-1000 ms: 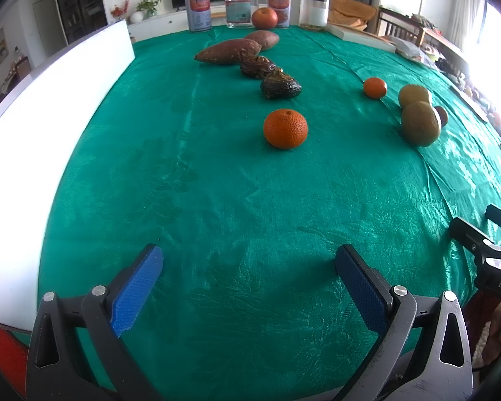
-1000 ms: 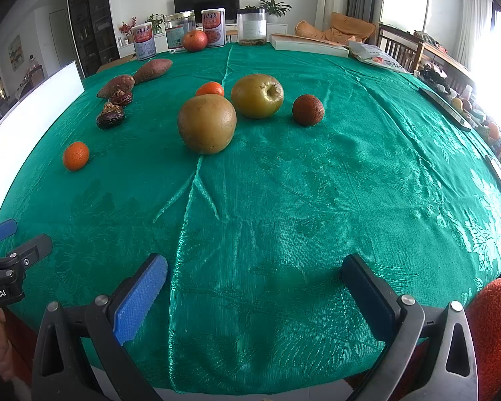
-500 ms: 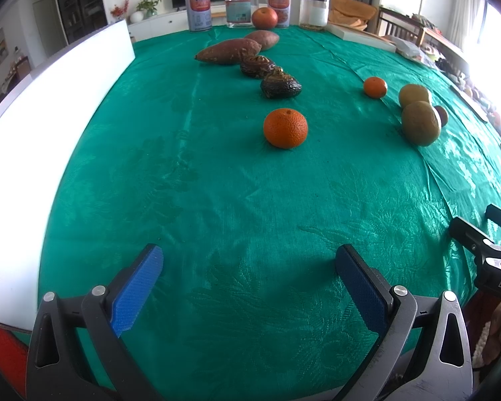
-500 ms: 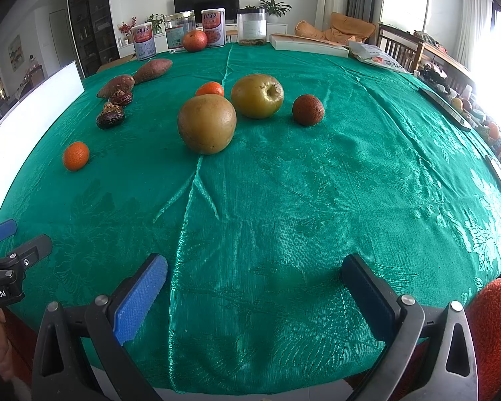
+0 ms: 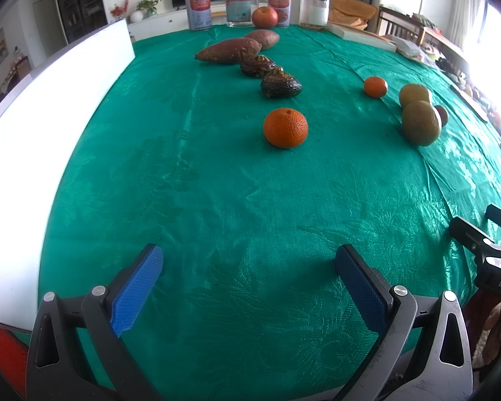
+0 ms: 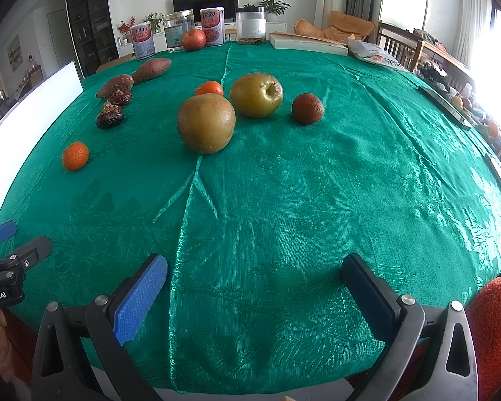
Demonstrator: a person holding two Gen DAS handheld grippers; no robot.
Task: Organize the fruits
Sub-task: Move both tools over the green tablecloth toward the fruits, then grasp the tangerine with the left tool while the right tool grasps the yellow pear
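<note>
Green tabletop [image 5: 217, 200]: I'm holding left gripper [image 5: 248, 269] and right gripper [image 6: 254, 275] spread, empty, low at the near edge; orange [image 5: 285, 128] sitting ahead of left, pear [image 6: 206, 123] ahead of right, likely first picks.

Ahead of my left fingers [image 5: 143, 287]: tangerine [image 5: 285, 128], dates [image 5: 280, 83] behind it, sweet potatoes [image 5: 228, 51] farther. Ahead of my right fingers [image 6: 140, 295]: two pears [image 6: 206, 123], lychee [image 6: 307, 108] right.
</note>
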